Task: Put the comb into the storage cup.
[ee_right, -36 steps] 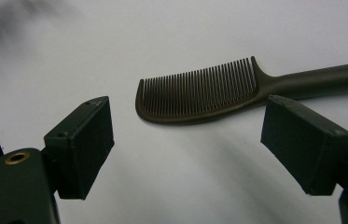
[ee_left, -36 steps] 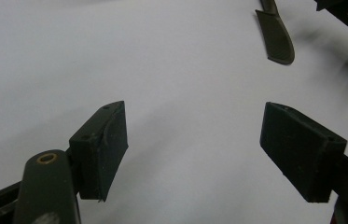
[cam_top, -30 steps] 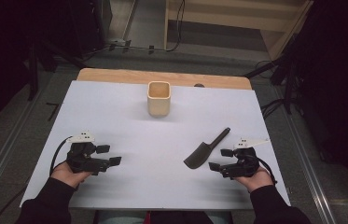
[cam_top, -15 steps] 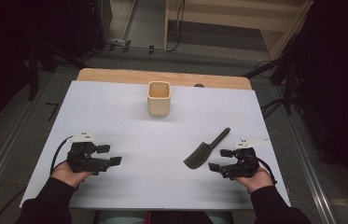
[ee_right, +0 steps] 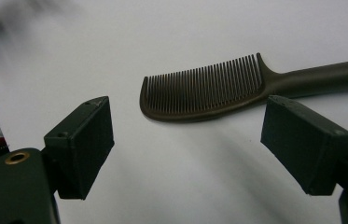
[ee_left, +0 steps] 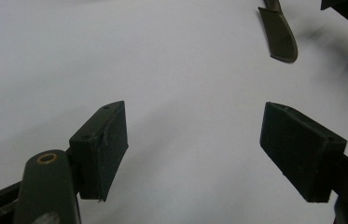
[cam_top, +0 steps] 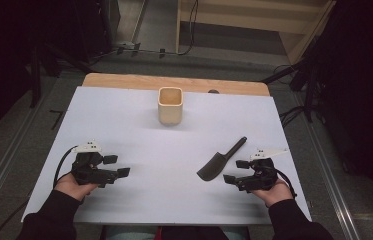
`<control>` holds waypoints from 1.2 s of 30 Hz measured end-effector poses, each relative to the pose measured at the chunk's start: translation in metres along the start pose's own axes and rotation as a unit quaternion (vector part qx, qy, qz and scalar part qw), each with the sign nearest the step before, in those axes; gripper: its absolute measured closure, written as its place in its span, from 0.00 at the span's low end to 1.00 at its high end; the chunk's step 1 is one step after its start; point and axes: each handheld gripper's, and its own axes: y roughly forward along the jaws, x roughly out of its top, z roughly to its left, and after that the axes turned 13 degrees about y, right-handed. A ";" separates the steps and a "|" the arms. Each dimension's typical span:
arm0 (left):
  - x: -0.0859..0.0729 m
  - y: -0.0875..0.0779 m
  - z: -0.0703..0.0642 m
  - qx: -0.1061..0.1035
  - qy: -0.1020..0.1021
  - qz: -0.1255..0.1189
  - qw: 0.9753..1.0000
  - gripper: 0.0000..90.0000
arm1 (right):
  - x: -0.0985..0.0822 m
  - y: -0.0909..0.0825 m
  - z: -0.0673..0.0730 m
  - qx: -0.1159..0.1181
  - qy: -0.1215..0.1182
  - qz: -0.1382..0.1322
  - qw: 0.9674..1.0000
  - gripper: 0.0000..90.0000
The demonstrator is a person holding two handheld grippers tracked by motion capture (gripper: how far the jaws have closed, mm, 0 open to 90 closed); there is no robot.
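A dark brown comb (cam_top: 220,160) lies flat on the white table sheet (cam_top: 139,135), right of centre, its handle pointing away and to the right. In the right gripper view the comb (ee_right: 218,88) lies just beyond the open jaws, teeth facing away. My right gripper (cam_top: 236,171) rests low on the sheet just right of the comb's toothed end, open and empty. My left gripper (cam_top: 117,166) sits at the front left, open, with bare sheet between its jaws; the comb's (ee_left: 279,35) end shows far off in the left gripper view. A beige square cup (cam_top: 170,106) stands upright at the back centre.
The table's wooden back edge (cam_top: 174,82) runs behind the cup. A cable trails from each gripper. Dark floor, metal rails and cables surround the table.
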 end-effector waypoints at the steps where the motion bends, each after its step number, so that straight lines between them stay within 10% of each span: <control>1: 0.000 0.000 0.000 0.000 0.000 0.000 1.000 0.26 | 0.000 0.000 0.000 0.000 0.000 0.000 1.000 0.17; 36: 0.000 0.002 -0.001 -0.003 0.003 0.004 1.000 0.26 | 0.007 -0.002 -0.003 0.002 0.005 -0.004 1.000 0.17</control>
